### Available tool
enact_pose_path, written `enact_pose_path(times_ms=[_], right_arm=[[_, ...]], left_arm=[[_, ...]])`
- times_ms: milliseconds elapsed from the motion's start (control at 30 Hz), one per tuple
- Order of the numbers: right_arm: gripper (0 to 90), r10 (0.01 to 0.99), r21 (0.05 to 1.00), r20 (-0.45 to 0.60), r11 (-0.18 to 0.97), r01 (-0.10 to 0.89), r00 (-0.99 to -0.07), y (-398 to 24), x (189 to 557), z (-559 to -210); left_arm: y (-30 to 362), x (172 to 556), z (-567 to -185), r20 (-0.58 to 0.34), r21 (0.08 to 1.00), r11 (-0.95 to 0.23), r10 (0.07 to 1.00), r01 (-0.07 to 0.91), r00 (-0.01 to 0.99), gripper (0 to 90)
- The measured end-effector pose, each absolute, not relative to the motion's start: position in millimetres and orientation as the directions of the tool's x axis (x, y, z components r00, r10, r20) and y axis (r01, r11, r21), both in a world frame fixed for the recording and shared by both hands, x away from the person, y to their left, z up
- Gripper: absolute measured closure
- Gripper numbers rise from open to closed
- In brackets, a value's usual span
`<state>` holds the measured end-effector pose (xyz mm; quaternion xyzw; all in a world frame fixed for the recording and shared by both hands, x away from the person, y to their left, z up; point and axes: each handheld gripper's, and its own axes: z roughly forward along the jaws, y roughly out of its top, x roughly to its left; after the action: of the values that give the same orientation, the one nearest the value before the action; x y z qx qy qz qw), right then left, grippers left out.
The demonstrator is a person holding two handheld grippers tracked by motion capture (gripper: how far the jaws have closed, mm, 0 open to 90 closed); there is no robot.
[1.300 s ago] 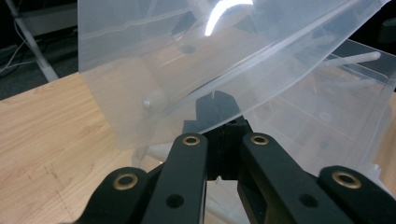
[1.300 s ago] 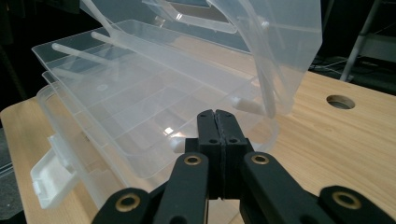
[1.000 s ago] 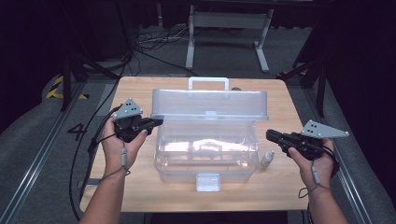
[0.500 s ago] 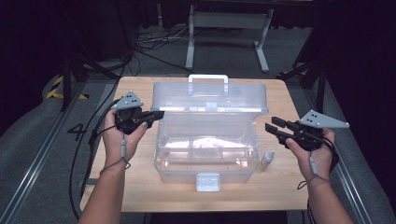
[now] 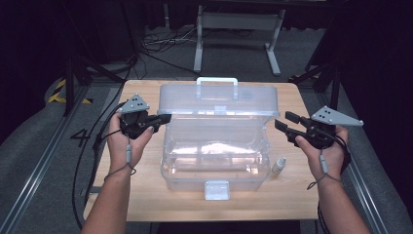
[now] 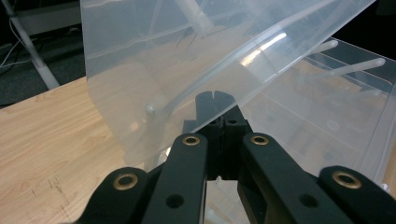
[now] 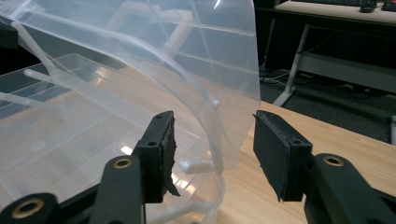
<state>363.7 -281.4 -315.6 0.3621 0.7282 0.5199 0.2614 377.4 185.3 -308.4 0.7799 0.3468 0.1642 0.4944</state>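
Note:
A clear plastic box (image 5: 214, 168) stands on the wooden table (image 5: 146, 195) with its lid (image 5: 219, 100) raised, handle at the far side. My left gripper (image 5: 164, 118) is shut on the lid's left edge; in the left gripper view its closed tips (image 6: 215, 100) show through the translucent lid (image 6: 187, 46). My right gripper (image 5: 282, 120) is at the lid's right edge. Its jaws have just been opening and now stand wide. In the right gripper view the lid's edge (image 7: 219, 154) hangs between the pads of my right gripper (image 7: 214, 119) without touching them.
A small white bottle (image 5: 278, 165) stands on the table just right of the box's front corner. A latch tab (image 5: 216, 189) sticks out at the box's near side. Cables and a metal stand (image 5: 238, 29) lie on the floor beyond the table.
The right jaws have opened off the lid's right edge, and that hand has lifted slightly. The left gripper has kept its hold on the lid.

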Motion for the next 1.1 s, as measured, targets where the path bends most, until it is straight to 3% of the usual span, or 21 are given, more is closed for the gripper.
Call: enact_pose_path(times_ms=[667, 1100], right_arm=[[47.5, 0.844, 0.956, -0.039, 0.188, 0.227, -0.535, -254, 382, -307], [53.4, 0.863, 0.965, -0.042, 0.164, 0.202, -0.503, -245, 389, -308]], left_arm=[[186, 383, -308, -0.101, 0.891, -0.253, 0.698, 0.377, 0.709, 90.0], [186, 383, -308, -0.097, 0.889, -0.260, 0.697, 0.377, 0.710, 90.0]])
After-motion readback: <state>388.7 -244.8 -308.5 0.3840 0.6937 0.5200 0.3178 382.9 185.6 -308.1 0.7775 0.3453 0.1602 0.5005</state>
